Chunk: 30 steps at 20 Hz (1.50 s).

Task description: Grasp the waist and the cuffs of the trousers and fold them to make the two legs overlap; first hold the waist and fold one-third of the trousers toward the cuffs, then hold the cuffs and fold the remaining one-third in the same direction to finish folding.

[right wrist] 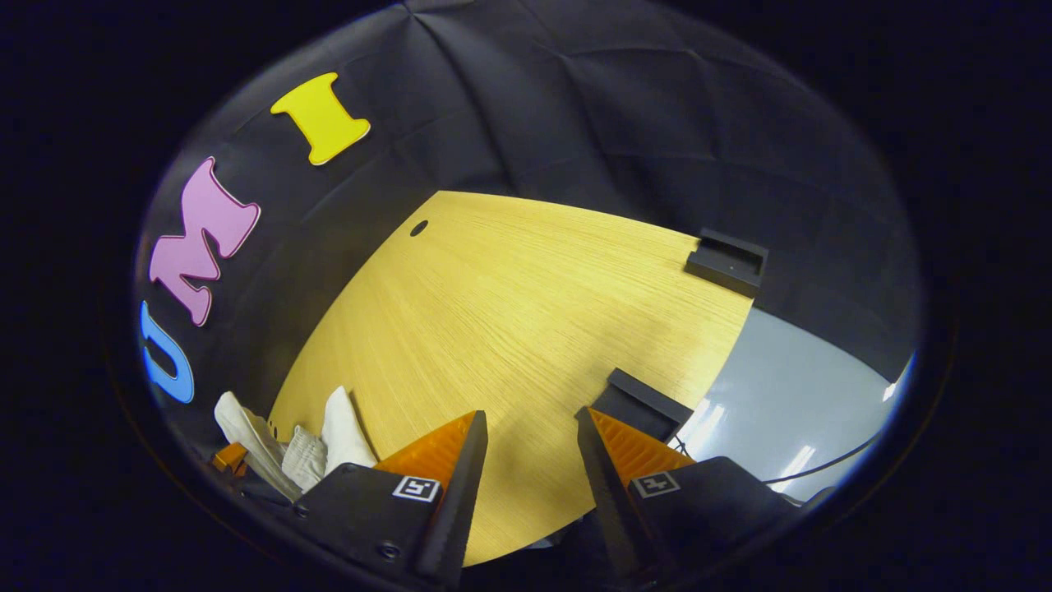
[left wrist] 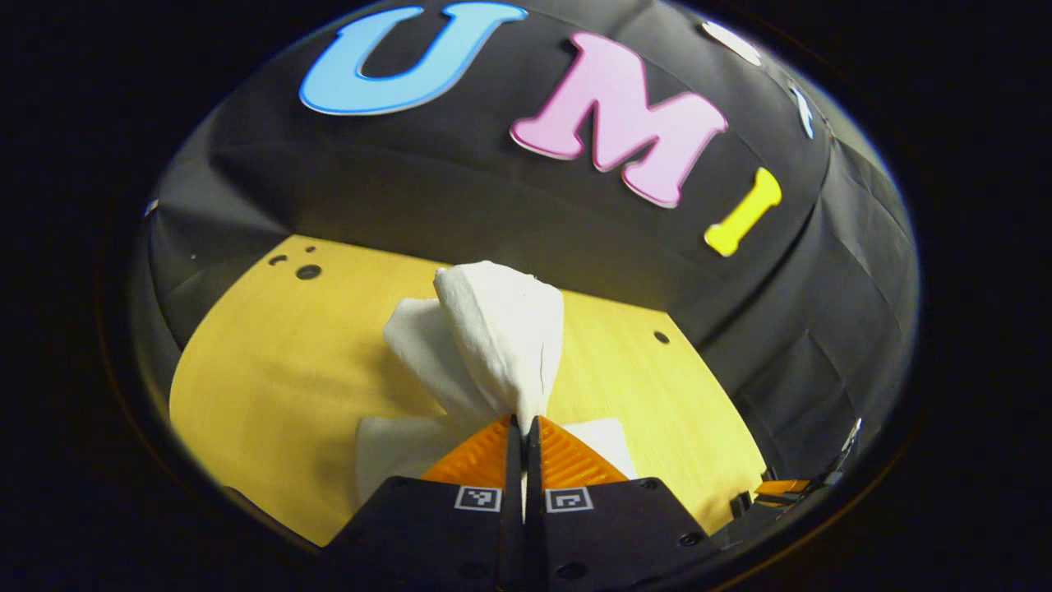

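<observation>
1. White cloth, one pair of trousers — in the left gripper view it is gathered into a bunch that rises up and away from the left gripper, whose jaws are pressed together on a pinch of the fabric; more of it lies flat on the table just beside the fingers.
2. In the right gripper view the trousers show at the far left edge of the table, long axis upright and crumpled.
3. The right gripper hangs over bare wood, jaws spread, holding nothing.
4. Two black blocks sit at the table's right edge — one far, one near.
5. Yellow wood-grain tabletop with small dark holes; grey floor to the right.
</observation>
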Each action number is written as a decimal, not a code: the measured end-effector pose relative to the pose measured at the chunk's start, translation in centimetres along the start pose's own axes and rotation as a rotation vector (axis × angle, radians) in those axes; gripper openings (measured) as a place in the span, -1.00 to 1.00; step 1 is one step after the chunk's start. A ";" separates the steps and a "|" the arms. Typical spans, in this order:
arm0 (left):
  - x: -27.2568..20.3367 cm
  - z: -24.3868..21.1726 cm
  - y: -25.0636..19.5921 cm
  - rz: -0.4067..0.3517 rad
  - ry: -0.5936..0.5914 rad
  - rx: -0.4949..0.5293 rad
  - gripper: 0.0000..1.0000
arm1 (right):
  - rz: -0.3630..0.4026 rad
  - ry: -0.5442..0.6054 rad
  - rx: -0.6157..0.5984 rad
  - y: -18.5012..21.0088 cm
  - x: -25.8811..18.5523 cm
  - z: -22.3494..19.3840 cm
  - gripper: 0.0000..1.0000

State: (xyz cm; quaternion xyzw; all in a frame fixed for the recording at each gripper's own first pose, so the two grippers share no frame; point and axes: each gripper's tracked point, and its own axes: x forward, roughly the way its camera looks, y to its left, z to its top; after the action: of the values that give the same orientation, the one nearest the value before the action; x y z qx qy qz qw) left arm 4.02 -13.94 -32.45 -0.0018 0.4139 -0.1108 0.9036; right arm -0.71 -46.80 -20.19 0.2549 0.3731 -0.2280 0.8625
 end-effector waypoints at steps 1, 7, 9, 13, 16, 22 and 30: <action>0.5 -1.4 -0.8 -0.022 0.045 0.008 -0.89 | -0.003 0.000 0.001 -0.2 -0.2 -0.2 0.39; 1.7 -6.4 -2.1 -0.072 0.190 0.035 -0.87 | -0.006 0.006 -0.007 -0.2 -1.2 -1.2 0.39; 1.6 -8.6 -2.4 -0.105 0.259 0.006 -0.84 | -0.008 0.006 -0.008 -0.1 -1.6 -1.4 0.39; 0.8 -10.6 -3.3 -0.151 0.304 -0.034 -0.68 | 0.003 0.004 -0.004 0.5 -2.0 -1.8 0.39; -0.1 -11.9 -4.4 -0.185 0.327 -0.030 0.15 | 0.022 0.007 -0.002 1.5 -2.3 -2.2 0.39; -2.7 -11.9 -5.2 -0.222 0.323 0.020 0.65 | 0.078 0.017 -0.024 4.6 -3.1 -3.3 0.39; -8.0 -3.2 0.9 -0.125 0.103 -0.105 0.72 | 0.231 -0.051 -0.074 13.0 -7.0 -0.9 0.39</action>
State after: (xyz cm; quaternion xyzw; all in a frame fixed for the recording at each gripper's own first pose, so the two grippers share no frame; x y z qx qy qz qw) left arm -3.30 -11.19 -28.63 -0.0692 0.4639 -0.1452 0.8712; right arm 2.13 -34.85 -11.92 0.2580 0.3273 -0.1196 0.9011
